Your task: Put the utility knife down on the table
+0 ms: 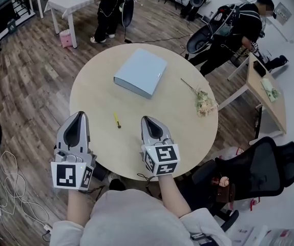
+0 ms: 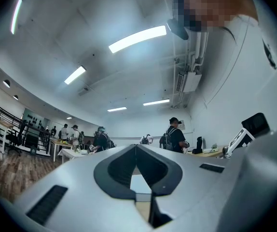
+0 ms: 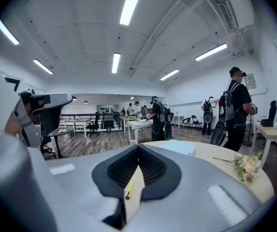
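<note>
I can read no brand or lettering anywhere; the only print is the black-and-white square markers on each cube (image 1: 161, 159). The round table (image 1: 188, 132) is pale wood and stands on a dark plank floor (image 1: 29, 86), with white cables (image 1: 8, 188) trailing at my left and a black office chair (image 1: 262, 168) at my right. Other people stand at tables further back.

The utility knife (image 1: 117, 120) is slim and yellow. It lies flat on the tabletop between the two tools, touching neither (the right gripper view shows it through the jaw slot). The left gripper (image 1: 80, 116) has its jaws together on nothing, and so does the right gripper (image 1: 146, 120). Beyond the knife lie a grey-blue binder (image 1: 140, 72) and a dried flower sprig (image 1: 204, 102).
</note>
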`<state>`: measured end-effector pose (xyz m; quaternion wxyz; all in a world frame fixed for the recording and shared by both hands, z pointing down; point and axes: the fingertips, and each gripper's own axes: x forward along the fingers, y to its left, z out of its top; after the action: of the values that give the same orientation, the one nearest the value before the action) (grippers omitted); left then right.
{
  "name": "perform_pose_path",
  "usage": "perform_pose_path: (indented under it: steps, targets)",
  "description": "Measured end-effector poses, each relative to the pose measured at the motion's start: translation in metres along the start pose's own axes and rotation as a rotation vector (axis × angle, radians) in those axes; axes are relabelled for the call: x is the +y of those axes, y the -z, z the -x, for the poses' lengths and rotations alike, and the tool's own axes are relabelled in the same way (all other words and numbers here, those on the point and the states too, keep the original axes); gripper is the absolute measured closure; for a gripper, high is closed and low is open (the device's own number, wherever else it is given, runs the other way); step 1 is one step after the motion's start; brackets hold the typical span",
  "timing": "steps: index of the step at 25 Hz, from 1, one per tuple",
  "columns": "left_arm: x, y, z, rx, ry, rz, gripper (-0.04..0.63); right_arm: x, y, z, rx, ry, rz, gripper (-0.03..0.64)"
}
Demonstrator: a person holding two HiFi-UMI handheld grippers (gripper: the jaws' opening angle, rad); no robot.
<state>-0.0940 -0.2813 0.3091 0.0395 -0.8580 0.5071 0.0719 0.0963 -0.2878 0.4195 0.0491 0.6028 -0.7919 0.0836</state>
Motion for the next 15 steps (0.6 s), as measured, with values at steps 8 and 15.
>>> perform_pose_path:
  steps: [8,15]
  targets:
    - [-0.028,-0.016,0.018,-0.028,0.012,-0.008,0.586,-0.003,-0.041,0.051,-0.102,0.014,0.043,0.606]
    - [-0.052,-0.029,0.033,-0.052,0.016,-0.016,0.586,-0.009,-0.068,0.094,-0.184,0.030,0.060,0.606]
